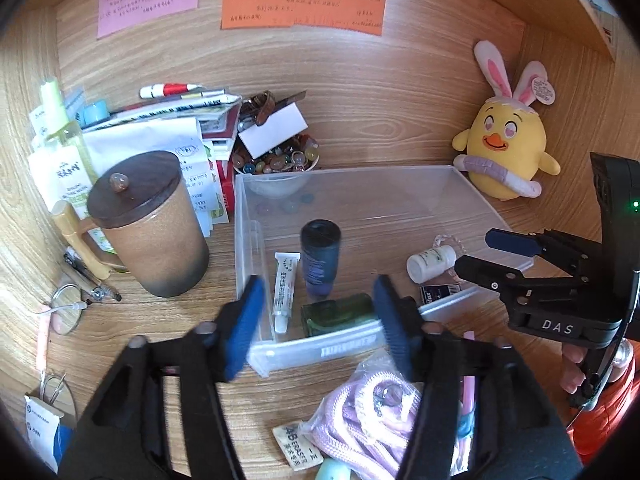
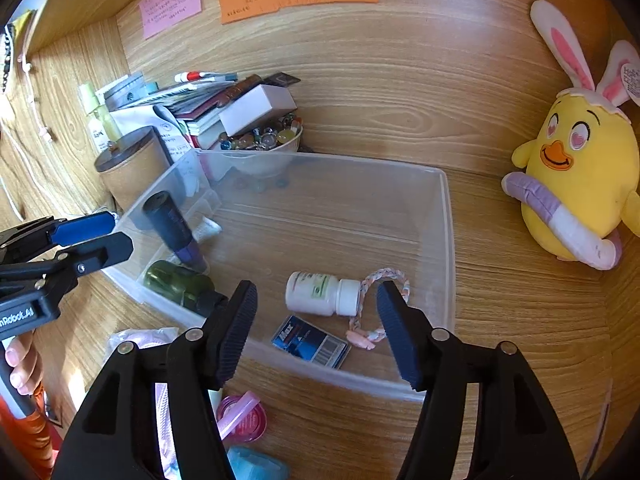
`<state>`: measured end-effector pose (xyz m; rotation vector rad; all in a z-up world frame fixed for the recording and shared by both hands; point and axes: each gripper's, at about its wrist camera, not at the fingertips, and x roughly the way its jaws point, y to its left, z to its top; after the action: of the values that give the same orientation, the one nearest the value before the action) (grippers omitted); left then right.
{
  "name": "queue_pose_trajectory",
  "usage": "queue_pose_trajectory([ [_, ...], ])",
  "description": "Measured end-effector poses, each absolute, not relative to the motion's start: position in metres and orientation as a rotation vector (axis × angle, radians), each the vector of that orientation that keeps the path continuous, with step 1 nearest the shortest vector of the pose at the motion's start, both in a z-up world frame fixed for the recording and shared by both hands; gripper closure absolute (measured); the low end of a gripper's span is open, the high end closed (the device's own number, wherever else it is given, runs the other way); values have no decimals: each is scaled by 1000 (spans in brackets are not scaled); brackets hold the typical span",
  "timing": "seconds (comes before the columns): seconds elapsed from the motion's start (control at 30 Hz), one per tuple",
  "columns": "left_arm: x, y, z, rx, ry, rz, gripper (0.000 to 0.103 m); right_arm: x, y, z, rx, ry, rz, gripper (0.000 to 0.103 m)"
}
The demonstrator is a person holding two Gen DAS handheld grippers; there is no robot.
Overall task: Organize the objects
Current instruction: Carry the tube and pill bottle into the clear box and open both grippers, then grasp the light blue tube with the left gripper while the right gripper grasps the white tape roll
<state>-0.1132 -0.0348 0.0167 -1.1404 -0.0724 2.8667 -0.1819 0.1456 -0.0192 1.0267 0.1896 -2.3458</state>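
A clear plastic bin (image 1: 400, 184) is seen on the wooden desk, already partly filled. Along its left compartment a dark cylindrical bottle (image 1: 320, 256), a white ointment tube (image 1: 285, 292) and a green glass bottle (image 1: 340, 314) are laid. In the right wrist view, a white pill bottle (image 2: 320, 294), a braided bracelet (image 2: 378, 304) and a small blue card packet (image 2: 310, 342) are found in the near right part of the bin.

The left gripper (image 1: 320, 320) is held released above the near rim, with nothing between its blue pads; the green glass bottle lies just beyond them at 12 o'clock. The right gripper (image 2: 318, 332) is likewise spread and empty, hovering over the near wall with the pill bottle just ahead.

The step in hand is judged to be a release into the bin, with a fresh pickup due. Loose items are left outside at 6 o'clock: a bagged lilac cord (image 1: 372, 416), an eraser (image 1: 298, 446) and a pink lidded jar (image 2: 242, 418).

The next move is judged to call for withdrawal of a gripper toward those items, clearance of the bin rim being kept. The yellow chick plush (image 2: 576, 184) at 3 o'clock is left untouched.
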Motion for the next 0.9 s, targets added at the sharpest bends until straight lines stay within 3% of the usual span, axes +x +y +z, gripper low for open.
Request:
queue_pose_trajectory([
  [0.2,-90,-35,23,-1112,-39,2908,15,-159,157,-4,957,186,-2359,31],
  [0.43,-65,-41,15,-1169,-47,2904,10,-128,177,5,899,154,-2366,23],
  [0.9,-21,-51,-32,-1367,-84,2845,10,-72,194,-17,903,205,-2370,22],
])
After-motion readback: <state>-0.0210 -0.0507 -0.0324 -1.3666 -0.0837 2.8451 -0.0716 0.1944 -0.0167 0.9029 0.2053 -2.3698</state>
